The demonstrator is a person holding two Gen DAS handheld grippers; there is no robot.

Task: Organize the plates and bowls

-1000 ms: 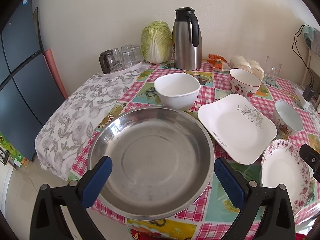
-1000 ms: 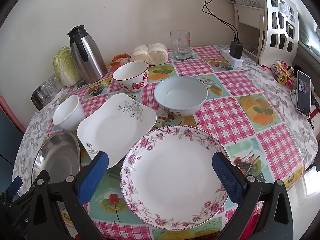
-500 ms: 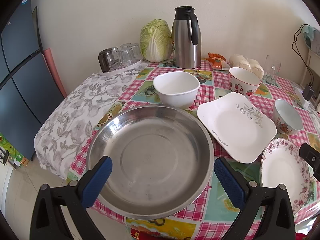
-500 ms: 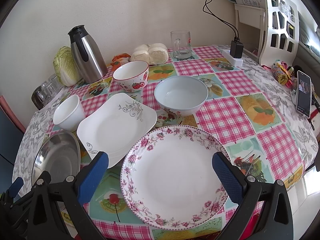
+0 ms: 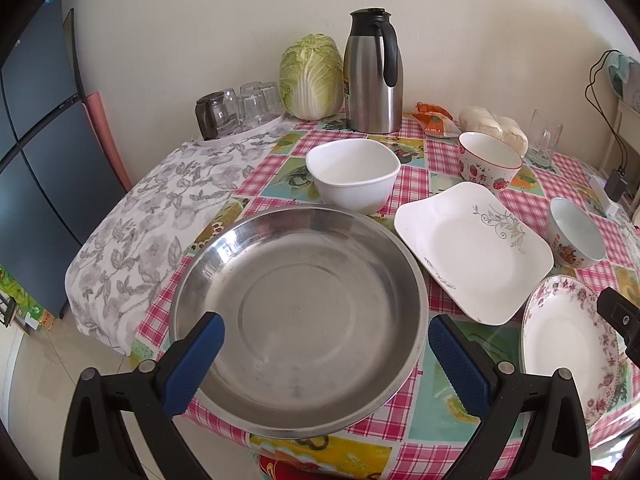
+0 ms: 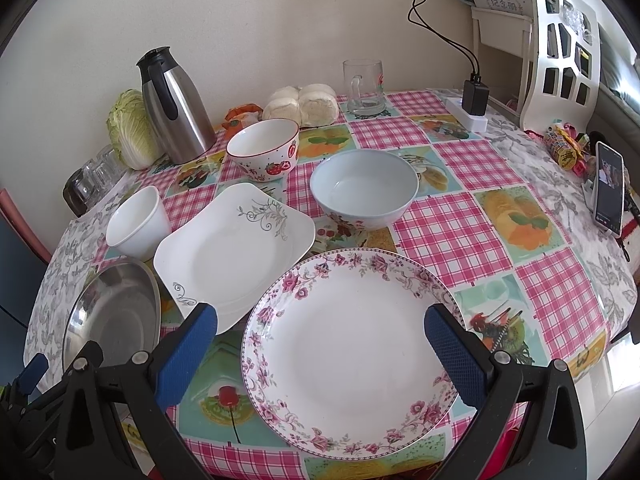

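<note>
My left gripper hangs open over the near rim of a big steel pan, holding nothing. Behind the pan stands a plain white bowl; to its right lies a square white plate. My right gripper is open above a round plate with a pink flower border. Past that plate sit a pale blue bowl and a strawberry-patterned bowl. The steel pan, the white bowl and the square plate also show in the right wrist view, at the left.
A steel thermos jug, a cabbage, upturned glasses on a tray and steamed buns line the back by the wall. A glass mug, a charger with cables and a phone stand to the right. The table edge runs just under both grippers.
The left wrist view has shifted slightly, so the pan and bowls sit a little lower and further left. The right gripper and its plate look unchanged. Both grippers stay open.
</note>
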